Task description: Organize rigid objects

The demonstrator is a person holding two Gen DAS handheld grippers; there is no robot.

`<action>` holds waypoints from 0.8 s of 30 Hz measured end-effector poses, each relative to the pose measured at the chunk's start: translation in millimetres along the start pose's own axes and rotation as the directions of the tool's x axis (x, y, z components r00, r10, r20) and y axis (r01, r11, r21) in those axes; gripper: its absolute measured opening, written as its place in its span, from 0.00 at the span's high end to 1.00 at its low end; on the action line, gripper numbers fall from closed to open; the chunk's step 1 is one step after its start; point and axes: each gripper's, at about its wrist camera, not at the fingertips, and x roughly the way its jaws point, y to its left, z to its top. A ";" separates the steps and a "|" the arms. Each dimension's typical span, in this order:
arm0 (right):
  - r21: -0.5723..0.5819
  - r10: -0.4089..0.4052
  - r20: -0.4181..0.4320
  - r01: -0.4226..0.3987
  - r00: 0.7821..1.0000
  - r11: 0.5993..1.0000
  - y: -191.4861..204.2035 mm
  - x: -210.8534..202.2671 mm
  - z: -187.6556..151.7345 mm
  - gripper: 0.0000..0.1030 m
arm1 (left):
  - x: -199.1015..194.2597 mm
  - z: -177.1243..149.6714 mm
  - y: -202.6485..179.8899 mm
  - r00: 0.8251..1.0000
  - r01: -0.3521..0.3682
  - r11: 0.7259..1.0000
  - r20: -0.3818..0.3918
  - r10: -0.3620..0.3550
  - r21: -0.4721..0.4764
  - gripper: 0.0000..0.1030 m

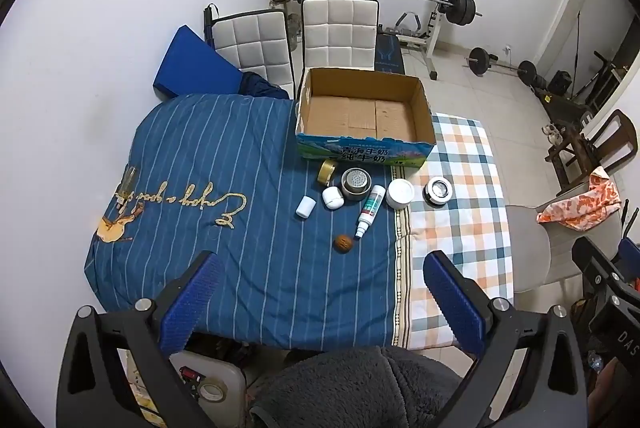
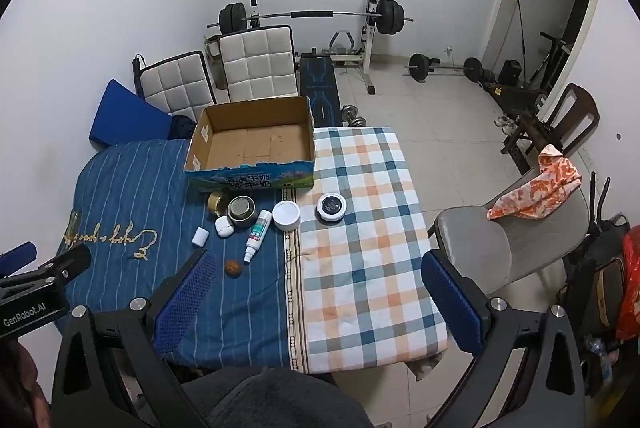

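Note:
An empty cardboard box stands at the table's far side. In front of it lie several small items: a gold tape roll, a metal cup, a white case, a small white cylinder, a spray bottle, a white jar, a black-topped round tin and a walnut. My left gripper and right gripper are both open and empty, held above the table's near edge.
The table wears a blue striped cloth and a checked cloth. Two white chairs stand behind the box. A grey chair with an orange cloth stands at the right. Gym weights line the back wall.

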 end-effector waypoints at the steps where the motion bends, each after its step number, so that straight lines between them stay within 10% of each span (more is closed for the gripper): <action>1: -0.002 -0.004 0.005 0.004 1.000 1.000 0.5 -0.2 -0.9 0.00 | -0.2 -0.5 -0.2 1.000 0.003 1.000 0.001 -0.003 0.000 0.00; 24: -0.006 -0.004 0.020 0.004 1.000 1.000 3.1 -2.9 0.5 0.00 | -1.9 -3.4 2.3 1.000 0.014 1.000 0.019 -0.014 -0.004 0.00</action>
